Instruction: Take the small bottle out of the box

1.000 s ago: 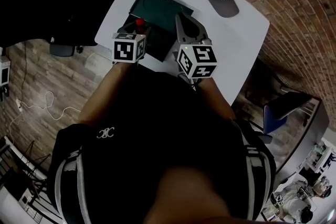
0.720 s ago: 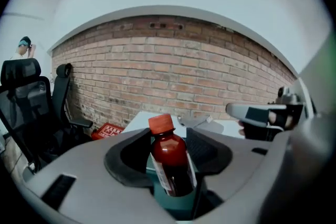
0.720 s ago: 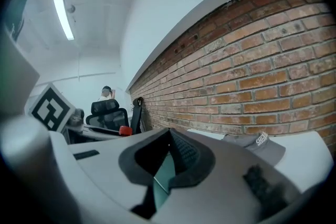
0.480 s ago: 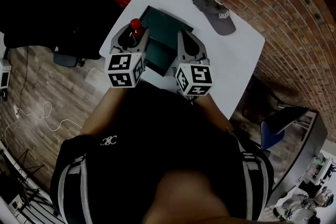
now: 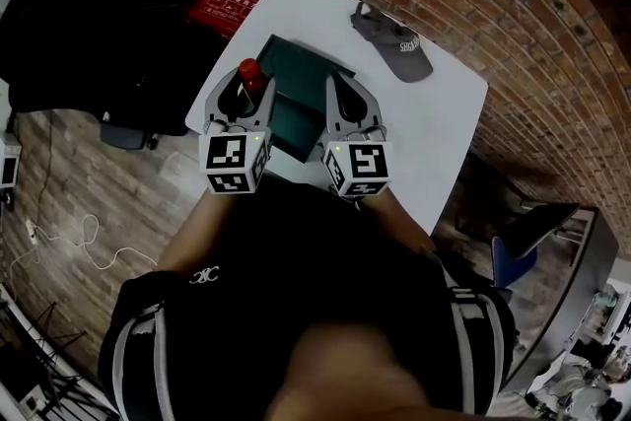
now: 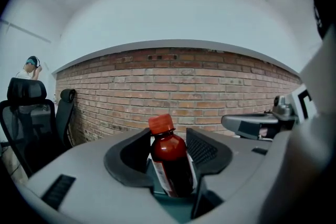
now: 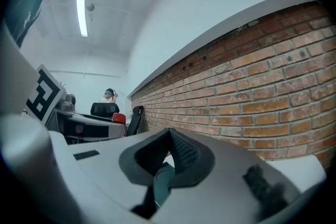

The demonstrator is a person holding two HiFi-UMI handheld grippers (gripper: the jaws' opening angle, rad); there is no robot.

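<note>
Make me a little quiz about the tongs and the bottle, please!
1. True or false: the left tongs are squeezing the small bottle.
2. What colour is the bottle's lid? A blue, B red, C yellow.
3. Fill in: on the white table, beyond the dark green box, lies a grey ____.

Key: 1 true. 2 B. 3 baseball cap.
</note>
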